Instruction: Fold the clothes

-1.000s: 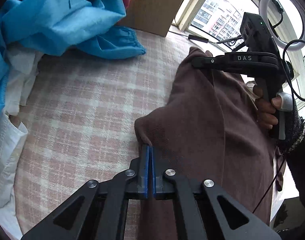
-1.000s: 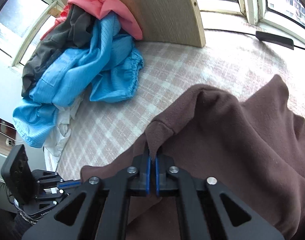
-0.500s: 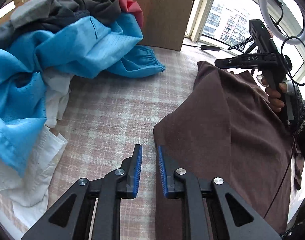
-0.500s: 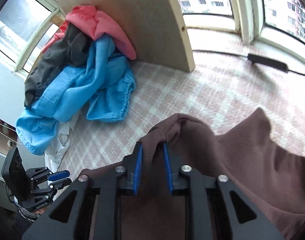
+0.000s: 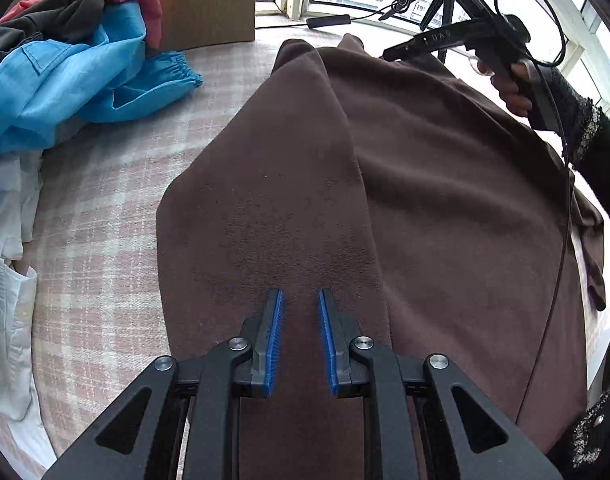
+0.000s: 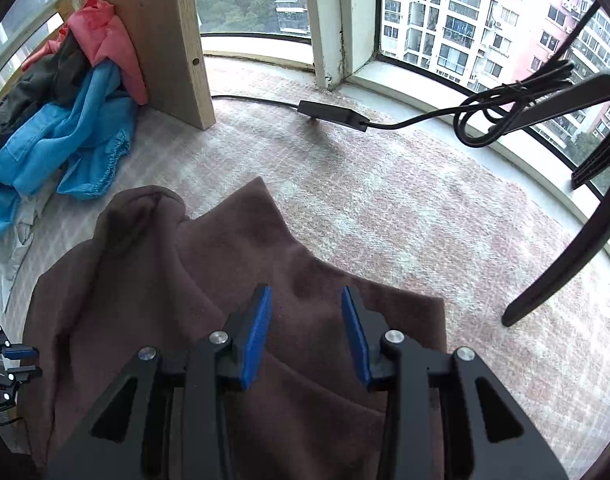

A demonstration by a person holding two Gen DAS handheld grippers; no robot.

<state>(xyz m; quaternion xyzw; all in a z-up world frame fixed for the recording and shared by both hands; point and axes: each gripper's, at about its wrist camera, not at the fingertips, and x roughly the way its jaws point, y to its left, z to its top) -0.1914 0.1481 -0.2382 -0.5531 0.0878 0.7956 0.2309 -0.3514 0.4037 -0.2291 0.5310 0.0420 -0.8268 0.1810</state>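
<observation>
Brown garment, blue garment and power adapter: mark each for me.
brown garment (image 5: 425,200): left wrist view, flat middle of the cloth.
blue garment (image 5: 65,80): left wrist view, its crumpled body.
power adapter (image 6: 331,114): right wrist view, middle of the black block.

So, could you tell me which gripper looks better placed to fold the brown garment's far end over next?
Probably the right gripper: it hangs open over the brown garment by its far edge.

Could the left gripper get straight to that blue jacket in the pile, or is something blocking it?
Probably yes. The left gripper hangs open over the brown garment, holding nothing, and the blue jacket lies off to its left across bare checked cloth. Nothing stands between them; it is simply a sideways move.
</observation>
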